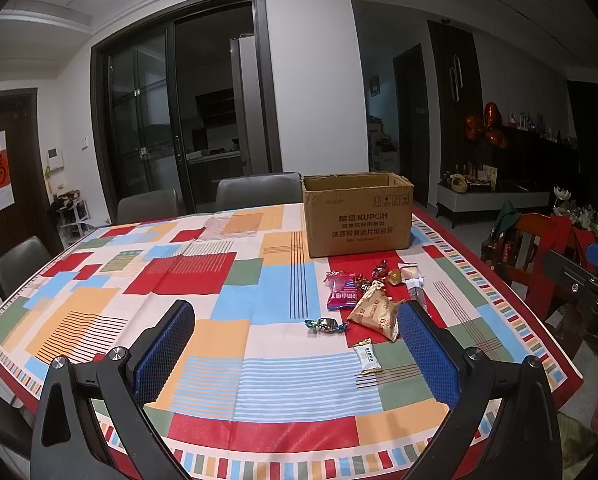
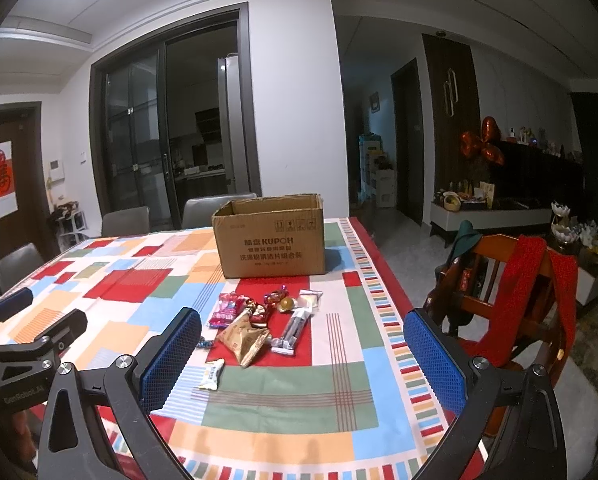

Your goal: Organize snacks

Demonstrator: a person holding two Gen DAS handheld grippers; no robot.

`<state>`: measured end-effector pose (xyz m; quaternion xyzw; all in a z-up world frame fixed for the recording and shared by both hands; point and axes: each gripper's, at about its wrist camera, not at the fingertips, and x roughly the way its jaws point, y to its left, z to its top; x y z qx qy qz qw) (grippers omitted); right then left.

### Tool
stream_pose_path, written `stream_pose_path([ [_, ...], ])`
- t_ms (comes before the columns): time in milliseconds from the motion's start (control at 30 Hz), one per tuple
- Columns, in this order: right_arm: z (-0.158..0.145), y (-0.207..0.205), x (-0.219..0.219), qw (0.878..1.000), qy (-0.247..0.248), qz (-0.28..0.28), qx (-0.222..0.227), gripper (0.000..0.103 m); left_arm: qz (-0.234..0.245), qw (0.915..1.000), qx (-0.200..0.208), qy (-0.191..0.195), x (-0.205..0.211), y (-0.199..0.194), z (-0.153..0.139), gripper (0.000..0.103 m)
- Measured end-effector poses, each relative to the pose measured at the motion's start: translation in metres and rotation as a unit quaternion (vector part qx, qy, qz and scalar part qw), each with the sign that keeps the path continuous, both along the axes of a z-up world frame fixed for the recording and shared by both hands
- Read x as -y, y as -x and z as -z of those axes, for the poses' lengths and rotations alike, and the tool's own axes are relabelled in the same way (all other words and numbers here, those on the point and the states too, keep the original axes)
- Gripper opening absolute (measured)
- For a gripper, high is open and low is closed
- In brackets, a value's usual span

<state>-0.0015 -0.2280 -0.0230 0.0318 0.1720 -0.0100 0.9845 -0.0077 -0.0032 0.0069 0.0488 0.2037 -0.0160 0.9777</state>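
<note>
Both tongs, left [image 1: 295,344] and right [image 2: 302,354], stand apart, empty. Tan crinkly snack packet [image 2: 245,342] judged light, slippery; grip its sealed edge.

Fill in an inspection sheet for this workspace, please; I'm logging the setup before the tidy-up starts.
Surface: table under patchwork tablecloth.
Job's things: open cardboard box at the far side; snack pile loose in front of it; small white bar lying apart, nearest.
Clutter: nothing seen.
Grippers: left gripper and right gripper both open, empty, above the table.
Cables: nothing seen.
Surroundings: wooden chair with red scarf, grey chairs, glass sliding doors.
</note>
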Motion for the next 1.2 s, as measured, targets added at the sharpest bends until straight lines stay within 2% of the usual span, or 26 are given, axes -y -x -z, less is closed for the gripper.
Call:
stream_pose_path([
  [1200, -0.0008, -0.0005, 0.0009, 1.0, 0.0, 0.0, 0.0, 0.102, 0.001, 1.0, -0.001, 0.001, 0.002, 0.002, 0.0016, 0.103],
])
